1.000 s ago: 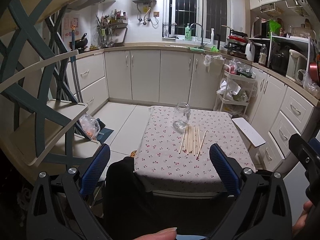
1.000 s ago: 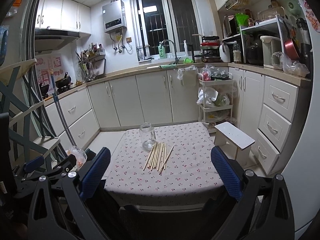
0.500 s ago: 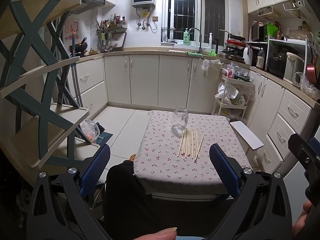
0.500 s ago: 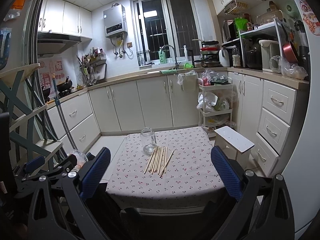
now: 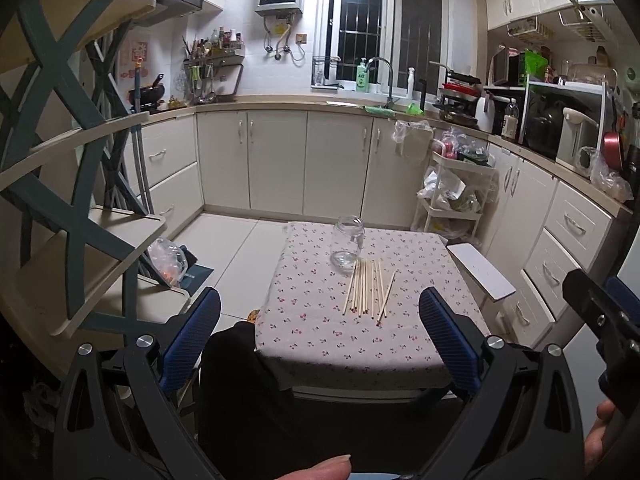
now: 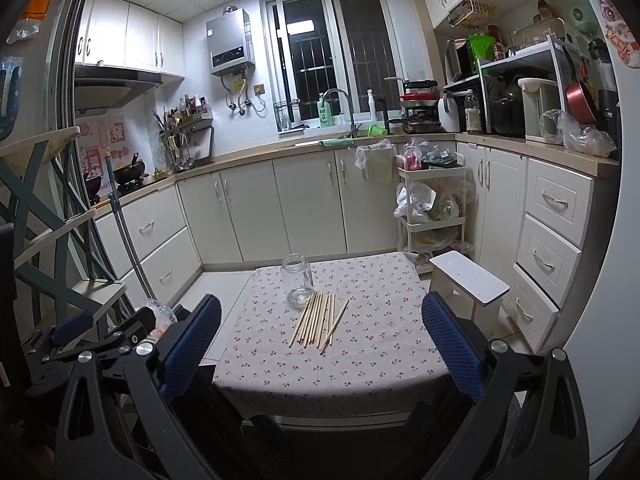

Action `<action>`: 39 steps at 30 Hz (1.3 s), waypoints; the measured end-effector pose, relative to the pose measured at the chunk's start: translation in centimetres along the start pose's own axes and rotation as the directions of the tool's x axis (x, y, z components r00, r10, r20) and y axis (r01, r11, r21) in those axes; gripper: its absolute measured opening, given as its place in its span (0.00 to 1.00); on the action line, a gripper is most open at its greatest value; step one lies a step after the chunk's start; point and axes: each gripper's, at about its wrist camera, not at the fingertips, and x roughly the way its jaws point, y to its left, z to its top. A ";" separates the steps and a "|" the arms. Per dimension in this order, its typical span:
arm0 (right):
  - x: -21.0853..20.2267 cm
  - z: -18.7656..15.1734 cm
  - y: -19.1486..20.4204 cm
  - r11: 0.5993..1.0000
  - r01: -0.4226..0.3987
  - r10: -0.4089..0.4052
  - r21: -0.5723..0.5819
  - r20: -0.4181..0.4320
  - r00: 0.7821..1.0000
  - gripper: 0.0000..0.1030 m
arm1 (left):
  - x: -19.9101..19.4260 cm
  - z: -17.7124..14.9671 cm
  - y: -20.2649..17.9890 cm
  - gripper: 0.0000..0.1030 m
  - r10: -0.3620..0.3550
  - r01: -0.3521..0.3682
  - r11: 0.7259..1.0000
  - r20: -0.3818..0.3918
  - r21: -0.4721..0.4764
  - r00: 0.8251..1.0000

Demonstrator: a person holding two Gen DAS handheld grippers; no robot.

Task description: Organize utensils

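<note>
1. The small square table with the white cloth printed in tiny red flowers (image 5: 320, 344) stands in the middle of the kitchen floor, well ahead of me and below both of my grippers. Everything I need sits on its far half.
2. The clear, empty, open-mouthed glass jar (image 5: 347, 245) stands upright at the far edge of the cloth, slightly left of centre. I judge it the place the utensils should end up.
3. The row of pale wooden chopsticks (image 5: 369, 289) lies flat just near of the jar, far tips almost touching its base, most of them side by side. One stick on the right lies skewed and a little apart.
4. My left gripper (image 5: 319, 330) is spread wide, holding nothing, its blue pads well short of the table.
5. My right gripper (image 6: 320, 334) is likewise wide open and empty, also well back.
6. My judgement: the step is the approach.
   - I should bring the right gripper down over the near ends of the sticks.
   - Its pads should line up across the sticks, not along them.
   - Start with the stray right-hand stick, since it is easiest to pinch alone.
   - The left gripper could steady the jar, which looks light and easy to tip.
</note>
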 end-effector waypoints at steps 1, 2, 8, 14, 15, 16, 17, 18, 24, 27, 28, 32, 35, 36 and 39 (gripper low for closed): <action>0.1 0.0 -0.1 1.000 0.002 -0.002 0.003 -0.001 1.000 0.94 | 0.2 -0.1 -0.1 0.93 -0.001 0.001 1.000 -0.007 0.002 1.000; 0.3 -0.1 -0.2 1.000 0.003 -0.003 0.010 -0.003 1.000 0.94 | 0.6 -0.1 -0.1 0.93 -0.012 0.012 1.000 -0.016 0.006 1.000; 3.4 -0.1 -1.2 0.999 0.020 -0.018 0.033 -0.052 0.998 0.94 | 3.8 0.0 -0.2 0.93 -0.027 0.028 0.999 -0.076 0.014 0.997; 9.5 0.2 -3.0 0.997 0.050 -0.041 0.067 -0.121 0.992 0.94 | 10.8 0.4 -0.3 0.78 -0.029 0.029 1.000 -0.197 -0.003 0.980; 10.4 0.1 -3.2 0.996 0.052 -0.042 0.072 -0.135 0.990 0.94 | 11.9 0.4 -0.3 0.76 -0.035 0.033 0.999 -0.217 -0.011 0.975; 11.7 0.0 -3.4 0.996 0.053 -0.041 0.077 -0.153 0.987 0.94 | 13.3 0.5 -0.2 0.75 -0.049 0.045 0.999 -0.234 -0.024 0.971; 12.9 -0.1 -3.5 0.995 0.054 -0.040 0.078 -0.172 0.984 0.94 | 14.5 0.5 -0.2 0.75 -0.046 0.041 0.999 -0.237 -0.025 0.970; 13.9 -0.3 -3.6 0.996 0.056 -0.041 0.076 -0.188 0.981 0.94 | 15.3 0.5 -0.3 0.75 -0.038 0.034 0.999 -0.236 -0.020 0.971; 21.0 -2.1 -4.3 0.995 0.079 -0.055 0.068 -0.299 0.953 0.94 | 21.6 0.5 -0.5 0.77 -0.040 0.036 0.999 -0.299 -0.020 0.954; 24.6 -3.1 -5.3 0.993 0.097 -0.067 0.068 -0.344 0.936 0.94 | 24.6 0.2 -0.8 0.85 -0.020 0.023 1.000 -0.316 0.007 0.949; 25.8 -3.4 -5.5 0.993 0.100 -0.069 0.067 -0.359 0.931 0.94 | 25.8 0.1 -1.0 0.86 -0.017 0.024 1.000 -0.326 0.016 0.945; 30.0 -4.5 -6.2 0.993 0.101 -0.071 0.057 -0.399 0.914 0.93 | 30.1 -0.4 -1.7 0.89 -0.028 0.037 0.999 -0.367 0.018 0.930; 33.3 -5.3 -6.2 0.995 0.086 -0.059 0.046 -0.424 0.904 0.93 | 33.4 -0.9 -2.0 0.89 -0.037 0.052 0.998 -0.398 0.028 0.917; 34.2 -5.6 -6.2 0.996 0.083 -0.057 0.042 -0.429 0.901 0.93 | 34.4 -1.1 -2.2 0.89 -0.039 0.056 0.998 -0.406 0.032 0.913; 37.5 -6.4 -6.3 0.996 0.077 -0.049 0.041 -0.465 0.884 0.82 | 37.1 -1.6 -2.6 0.89 -0.037 0.061 0.997 -0.421 0.044 0.906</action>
